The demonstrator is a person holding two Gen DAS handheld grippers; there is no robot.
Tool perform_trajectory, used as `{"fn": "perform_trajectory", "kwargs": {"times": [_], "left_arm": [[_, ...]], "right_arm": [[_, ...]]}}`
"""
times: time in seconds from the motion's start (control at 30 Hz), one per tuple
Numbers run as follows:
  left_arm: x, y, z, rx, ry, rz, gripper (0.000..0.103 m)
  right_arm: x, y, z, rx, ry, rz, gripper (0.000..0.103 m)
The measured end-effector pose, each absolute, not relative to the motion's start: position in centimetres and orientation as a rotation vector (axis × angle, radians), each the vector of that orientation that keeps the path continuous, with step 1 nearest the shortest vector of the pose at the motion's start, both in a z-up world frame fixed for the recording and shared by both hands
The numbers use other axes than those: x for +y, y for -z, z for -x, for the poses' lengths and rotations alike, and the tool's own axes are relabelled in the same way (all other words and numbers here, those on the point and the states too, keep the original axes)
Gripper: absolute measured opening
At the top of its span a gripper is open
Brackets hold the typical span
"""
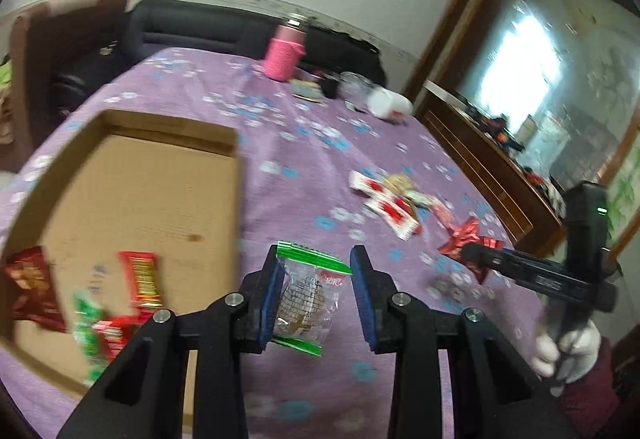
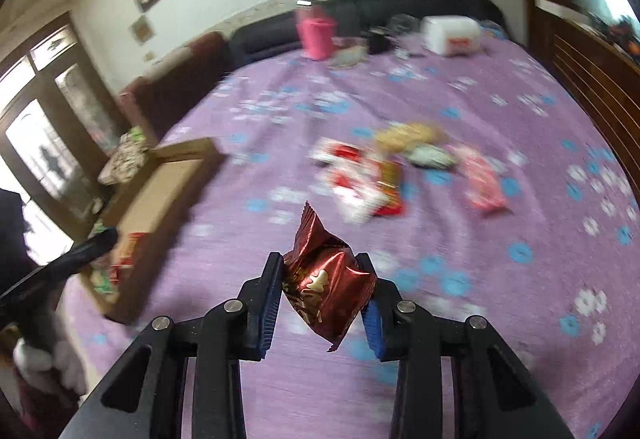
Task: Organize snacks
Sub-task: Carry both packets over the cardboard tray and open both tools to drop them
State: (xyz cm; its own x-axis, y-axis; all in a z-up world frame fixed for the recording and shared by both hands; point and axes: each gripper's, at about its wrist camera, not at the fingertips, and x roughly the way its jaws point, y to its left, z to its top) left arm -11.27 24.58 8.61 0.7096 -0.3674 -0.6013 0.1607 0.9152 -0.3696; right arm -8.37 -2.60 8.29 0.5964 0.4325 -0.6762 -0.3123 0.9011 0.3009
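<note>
My left gripper (image 1: 316, 295) holds a clear snack packet with green ends (image 1: 306, 303) above the purple cloth, just right of the shallow cardboard box (image 1: 160, 175). The box holds several red and green snack packs (image 1: 140, 279). My right gripper (image 2: 324, 295) is shut on a dark red foil snack (image 2: 326, 283) above the cloth; it also shows at the right of the left wrist view (image 1: 472, 255). A pile of loose snacks (image 2: 384, 175) lies on the cloth ahead, and shows in the left wrist view (image 1: 396, 203). The box sits far left in the right wrist view (image 2: 160, 191).
A pink bottle (image 1: 284, 55), a white tub (image 1: 390, 105) and small clutter stand at the table's far end. A dark sofa (image 1: 192, 23) lies behind the table, and a wooden cabinet (image 1: 488, 155) runs along its right side.
</note>
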Motion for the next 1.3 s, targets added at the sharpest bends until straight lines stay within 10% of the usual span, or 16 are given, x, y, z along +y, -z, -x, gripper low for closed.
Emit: {"fn": "perform_trajectory", "kwargs": {"times": [0.63,0.77,1.3], "left_arm": [[41.2,-5.2,5.7,0.845,-0.070,0.393,0.033],[42.0,-4.5,6.0,0.866,-0.061,0.436,0.047],[32.5,-9.8,15.3,0.675,0.019,0.475,0.072]], "right_arm": [[23.4,-4.1,1.9,1.020,-0.818,-0.103,0.040],[26.0,-2.5,1.3,1.047,-0.846,-0.069,0.042],[13.1,-4.7,9.8,0.862,-0.723,-0.235,0.064]]}}
